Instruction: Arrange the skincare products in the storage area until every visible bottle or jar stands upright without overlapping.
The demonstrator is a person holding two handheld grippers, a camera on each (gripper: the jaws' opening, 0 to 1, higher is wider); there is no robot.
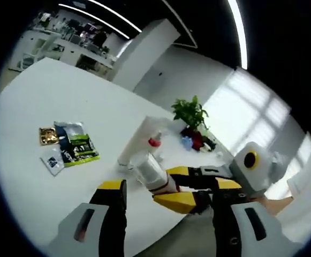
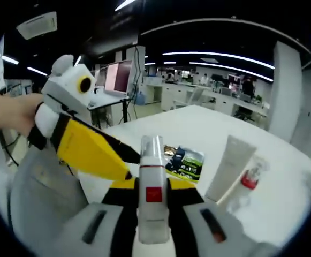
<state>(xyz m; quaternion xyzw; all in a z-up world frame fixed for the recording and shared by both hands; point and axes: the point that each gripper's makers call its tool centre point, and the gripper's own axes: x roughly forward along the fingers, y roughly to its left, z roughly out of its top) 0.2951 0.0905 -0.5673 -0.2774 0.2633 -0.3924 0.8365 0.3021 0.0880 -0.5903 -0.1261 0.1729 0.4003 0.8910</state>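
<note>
White plastic bottle with a red band [image 2: 152,184] sits clamped between our right gripper [image 2: 154,214] fingers above the surface [image 2: 209,128]; left gripper [image 1: 166,201] fingers stand apart. We should lower it slowly, upright, beside the tall white tube [image 2: 231,166].

The table [image 1: 64,96] looks smooth matt white, the sachets [image 1: 72,144] glossy foil (crinkled), the tube [image 2: 231,166] matt plastic.

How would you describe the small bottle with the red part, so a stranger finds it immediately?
On the white table, find the tall white tube standing upright. The small clear bottle stands beside it, shorter, and alone has a red collar under its cap.
</note>
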